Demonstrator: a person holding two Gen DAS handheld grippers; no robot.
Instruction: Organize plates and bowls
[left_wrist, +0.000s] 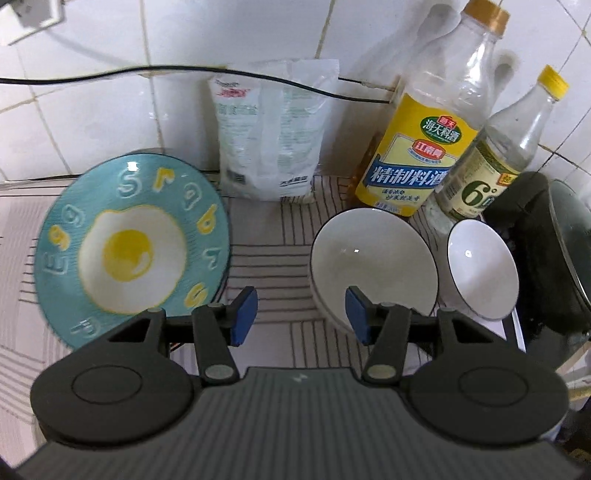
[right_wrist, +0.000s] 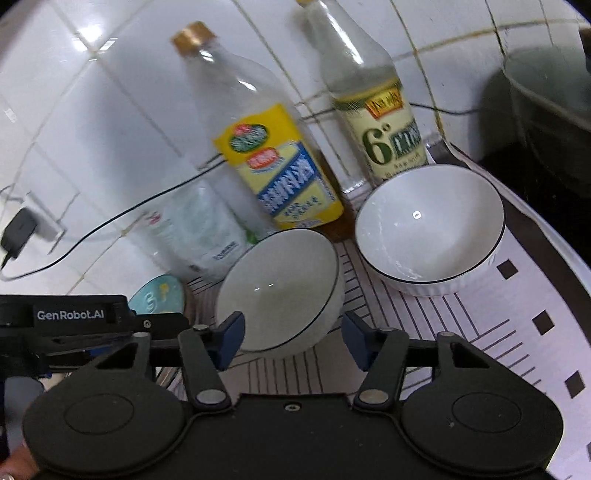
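A teal plate (left_wrist: 129, 243) with a fried-egg picture sits at the left of the striped mat, slightly blurred. Two white bowls with dark rims stand to its right: a nearer one (left_wrist: 373, 266) and a smaller-looking one (left_wrist: 480, 266). My left gripper (left_wrist: 301, 314) is open, its right pad in front of the nearer bowl's rim and its left pad by the plate's edge. In the right wrist view my right gripper (right_wrist: 291, 339) is open just before the nearer bowl (right_wrist: 280, 284), whose front wall shows between the pads. The second bowl (right_wrist: 428, 225) stands beyond, and a sliver of the plate (right_wrist: 159, 295) shows at left.
Against the tiled wall stand a yellow-labelled bottle (left_wrist: 413, 162), a vinegar bottle (left_wrist: 491, 177) and a white bag (left_wrist: 273, 136), with a black cable (left_wrist: 110, 75) along the wall. A dark pan (left_wrist: 543, 251) sits at right. The left tool's black housing (right_wrist: 70, 315) is at the right wrist view's left.
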